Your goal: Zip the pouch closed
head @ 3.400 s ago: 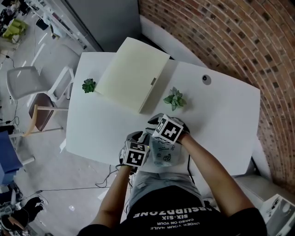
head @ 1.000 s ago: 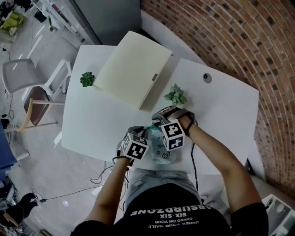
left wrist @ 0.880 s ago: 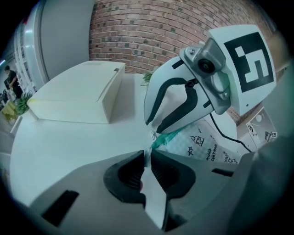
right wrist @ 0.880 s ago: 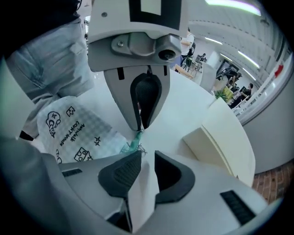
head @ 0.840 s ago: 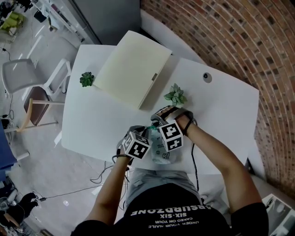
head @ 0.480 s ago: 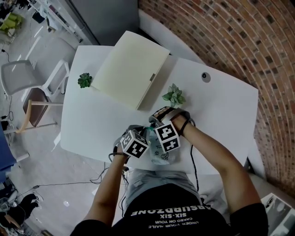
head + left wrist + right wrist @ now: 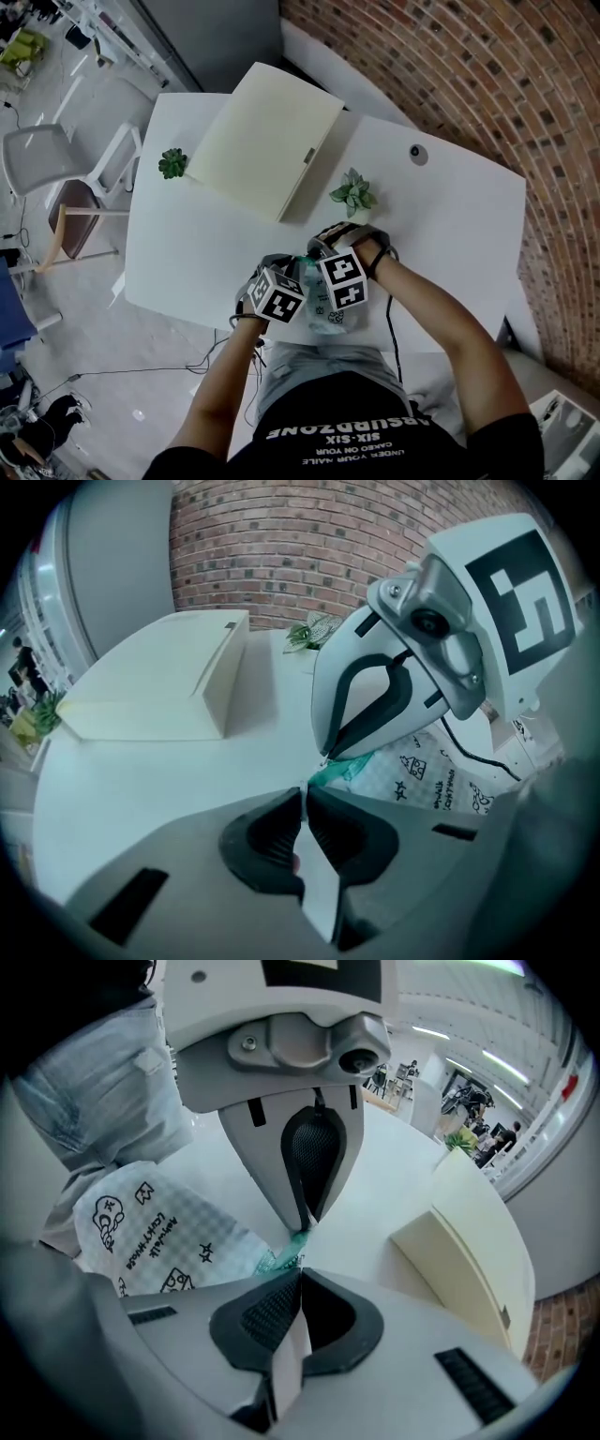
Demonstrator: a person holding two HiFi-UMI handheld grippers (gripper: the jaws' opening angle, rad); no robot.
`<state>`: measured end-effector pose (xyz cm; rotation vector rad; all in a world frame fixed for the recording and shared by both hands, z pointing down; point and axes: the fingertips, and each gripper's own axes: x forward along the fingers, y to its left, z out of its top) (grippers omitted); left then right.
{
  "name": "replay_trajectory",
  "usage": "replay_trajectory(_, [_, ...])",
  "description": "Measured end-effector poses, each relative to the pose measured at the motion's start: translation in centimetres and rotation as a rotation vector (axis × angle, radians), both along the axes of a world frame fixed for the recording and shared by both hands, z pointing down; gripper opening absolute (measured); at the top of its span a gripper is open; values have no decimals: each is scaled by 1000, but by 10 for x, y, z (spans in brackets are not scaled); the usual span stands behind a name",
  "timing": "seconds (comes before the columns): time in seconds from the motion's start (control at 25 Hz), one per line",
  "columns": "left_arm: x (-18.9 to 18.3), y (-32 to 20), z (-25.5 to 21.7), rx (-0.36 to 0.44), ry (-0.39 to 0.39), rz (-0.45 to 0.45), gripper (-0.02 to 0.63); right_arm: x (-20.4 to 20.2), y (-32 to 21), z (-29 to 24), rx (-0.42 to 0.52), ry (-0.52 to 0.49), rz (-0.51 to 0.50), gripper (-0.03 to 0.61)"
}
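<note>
The printed pouch [image 7: 159, 1232] lay at the tabletop's [image 7: 206, 244] near edge, left claw [image 7: 305, 794] pinching its teal corner, right claw [image 7: 300, 1274] clamped on the zip end [image 7: 286, 1252]; zipping apparently had not begun.

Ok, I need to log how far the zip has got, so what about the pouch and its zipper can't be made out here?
1. Zipper line on the pouch: head view, the marker cubes cover it.
2. Zipper pull: right gripper view, too small at the right hand-held gripper tips to tell if pinched.
3. Pouch's green end: left gripper view, the right hand-held gripper overlaps it, just beyond the left hand-held gripper.
</note>
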<state>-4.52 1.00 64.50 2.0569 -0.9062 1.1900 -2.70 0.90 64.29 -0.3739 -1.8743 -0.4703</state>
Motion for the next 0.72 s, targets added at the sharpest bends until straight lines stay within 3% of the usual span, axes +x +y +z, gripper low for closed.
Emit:
replay_trajectory(0.28, [0,0,1,-19,-16,-20,31,4,1,-5,-35,-11,45,2])
replay_trajectory(0.72, [-1,-1,1,-29,-22,-42,31,10,-1,-9,-8,9,49,2])
